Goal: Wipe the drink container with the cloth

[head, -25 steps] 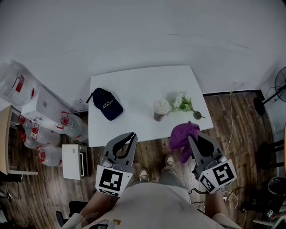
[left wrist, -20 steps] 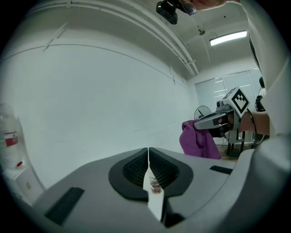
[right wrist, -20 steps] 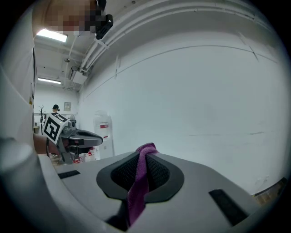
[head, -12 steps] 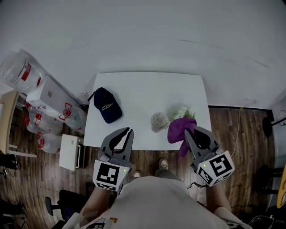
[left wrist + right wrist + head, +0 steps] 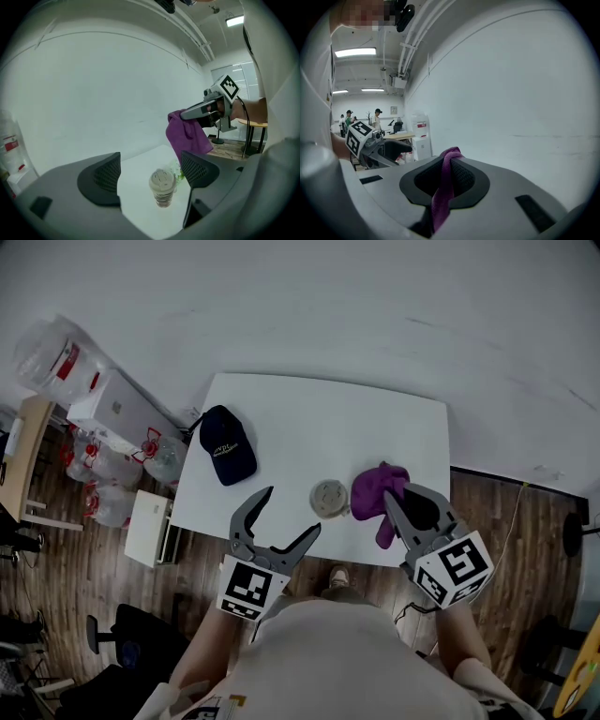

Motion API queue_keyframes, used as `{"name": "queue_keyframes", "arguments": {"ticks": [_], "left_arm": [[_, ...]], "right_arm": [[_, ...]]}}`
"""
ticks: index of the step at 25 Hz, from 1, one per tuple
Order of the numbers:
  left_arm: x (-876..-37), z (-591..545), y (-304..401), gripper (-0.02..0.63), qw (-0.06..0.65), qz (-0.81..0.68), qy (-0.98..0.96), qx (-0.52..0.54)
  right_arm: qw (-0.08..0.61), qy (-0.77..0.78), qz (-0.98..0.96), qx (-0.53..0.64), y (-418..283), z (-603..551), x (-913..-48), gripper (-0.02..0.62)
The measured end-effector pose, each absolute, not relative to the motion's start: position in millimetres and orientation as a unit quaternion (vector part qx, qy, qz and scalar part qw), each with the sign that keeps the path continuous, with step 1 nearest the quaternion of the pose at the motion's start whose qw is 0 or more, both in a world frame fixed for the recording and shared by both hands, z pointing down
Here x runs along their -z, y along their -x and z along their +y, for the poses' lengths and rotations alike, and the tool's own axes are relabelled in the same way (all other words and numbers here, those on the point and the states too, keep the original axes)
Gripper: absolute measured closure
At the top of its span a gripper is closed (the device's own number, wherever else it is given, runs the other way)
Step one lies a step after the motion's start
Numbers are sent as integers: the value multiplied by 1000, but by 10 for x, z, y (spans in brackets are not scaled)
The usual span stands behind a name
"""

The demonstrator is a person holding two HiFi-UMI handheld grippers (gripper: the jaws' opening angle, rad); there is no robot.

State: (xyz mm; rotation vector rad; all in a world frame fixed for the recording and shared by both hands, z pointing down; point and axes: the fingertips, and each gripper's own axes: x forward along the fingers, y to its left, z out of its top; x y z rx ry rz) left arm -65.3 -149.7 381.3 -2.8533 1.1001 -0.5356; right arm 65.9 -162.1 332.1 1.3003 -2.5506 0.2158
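The lidded drink cup (image 5: 329, 498) near the white surface's (image 5: 309, 418) six-o'clock edge looks light and tippy, so the left claw (image 5: 291, 510), just opened wide and empty, should grip its mid-wall gently, while the right claw (image 5: 398, 495) pinches the soft purple cloth (image 5: 378, 491) at the cup's three o'clock.

Soft purple cloth (image 5: 377, 489); matt white table (image 5: 300, 427); wood-plank floor (image 5: 506, 526)
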Motion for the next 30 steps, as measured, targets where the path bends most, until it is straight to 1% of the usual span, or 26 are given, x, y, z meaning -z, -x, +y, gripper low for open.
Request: {"name": "queue_keyframes", "arguments": {"ticks": [4,8,14,19,24,30], "left_arm": [[-4163,-1596,427,195,-1,340,918,202],[-4528,-1666,248,190,-33,328,918,223],[-5041,-1740,80,192,-83,313,913,250],[-5344,-1761,10,192,-103,310,905,272],[-5477,-1759,-29,192,-109,309,900,287],[-5556,-1810,-36,196,-115,319,897,283]], "right_arm": [[140,-435,-885,-89,-734,-1825,-3518,541],[148,-422,-889,-103,-736,-1967,-3723,541],[164,-391,-899,-114,-562,-2100,-4014,541],[185,-359,-906,-126,-378,-2085,-4300,541],[201,-332,-911,-137,-233,-2063,-4532,541],[251,-299,-909,-145,-91,-2006,-4898,541]]}}
